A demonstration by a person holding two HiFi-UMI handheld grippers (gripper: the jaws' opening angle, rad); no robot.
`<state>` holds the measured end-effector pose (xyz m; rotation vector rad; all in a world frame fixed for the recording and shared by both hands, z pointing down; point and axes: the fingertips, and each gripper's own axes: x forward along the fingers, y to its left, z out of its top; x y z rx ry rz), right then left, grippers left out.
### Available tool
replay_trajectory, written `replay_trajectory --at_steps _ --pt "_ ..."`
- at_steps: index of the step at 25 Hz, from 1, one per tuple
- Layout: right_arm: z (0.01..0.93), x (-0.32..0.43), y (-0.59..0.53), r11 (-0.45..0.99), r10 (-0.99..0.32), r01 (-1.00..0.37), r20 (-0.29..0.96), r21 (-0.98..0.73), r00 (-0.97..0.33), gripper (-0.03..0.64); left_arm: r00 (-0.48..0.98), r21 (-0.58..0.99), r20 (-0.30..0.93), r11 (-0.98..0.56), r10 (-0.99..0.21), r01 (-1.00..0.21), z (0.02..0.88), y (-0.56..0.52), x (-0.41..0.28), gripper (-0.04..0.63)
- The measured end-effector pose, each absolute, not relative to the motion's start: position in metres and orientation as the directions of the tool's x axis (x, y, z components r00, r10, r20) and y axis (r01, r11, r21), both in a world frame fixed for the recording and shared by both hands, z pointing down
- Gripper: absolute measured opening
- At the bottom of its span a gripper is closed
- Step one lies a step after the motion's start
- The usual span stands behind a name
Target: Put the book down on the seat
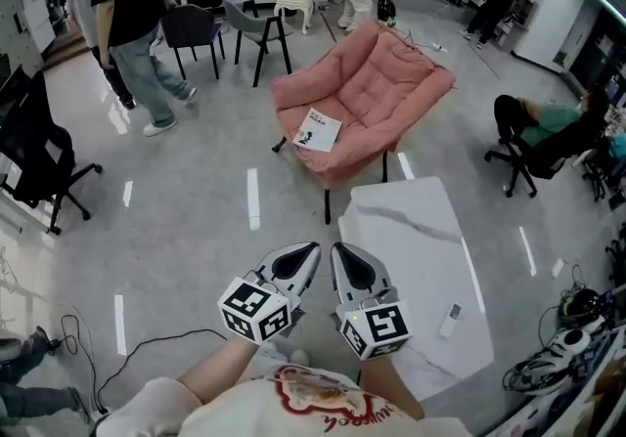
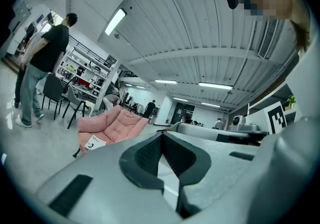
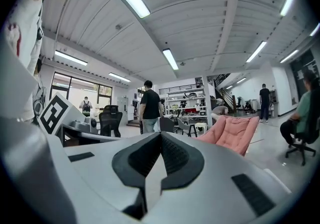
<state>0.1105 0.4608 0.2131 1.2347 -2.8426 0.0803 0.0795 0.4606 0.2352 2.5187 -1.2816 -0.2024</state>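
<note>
Left gripper [image 1: 306, 256], closed and empty, hangs well apart from the book [image 1: 318, 129].

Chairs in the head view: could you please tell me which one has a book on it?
The pink armchair beside the white table: the book lies on its seat. The other chairs are dark.
</note>
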Motion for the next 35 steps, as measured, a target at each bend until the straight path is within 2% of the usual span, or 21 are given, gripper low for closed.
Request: replay_trajectory --at_steps 5,9,14,35 --pt "0.206 0.102 0.476 0.678 -0.732 -0.734 0.052 -0.039 -0.680 0.000 0.604 0.318 0.017 -0.568 -0.797 -0.759 0.225 0.476 0.073 0.003" --pt "0.201 0.092 0.476 0.671 -0.735 -0.732 0.023 -0.121 -0.678 -0.001 0.604 0.294 0.007 -0.575 -0.797 -0.763 0.216 0.480 0.059 0.003" --pt "0.202 0.082 0.488 0.665 -0.743 -0.744 0.046 -0.062 -0.667 -0.002 0.590 0.311 0.016 -0.556 -0.808 -0.770 0.224 0.489 0.047 0.003" --pt "0.205 0.081 0.509 0.650 -0.757 -0.759 0.061 -0.035 -0.651 -0.002 0.609 0.338 0.007 -0.571 -0.793 -0.748 0.229 0.504 0.051 0.003"
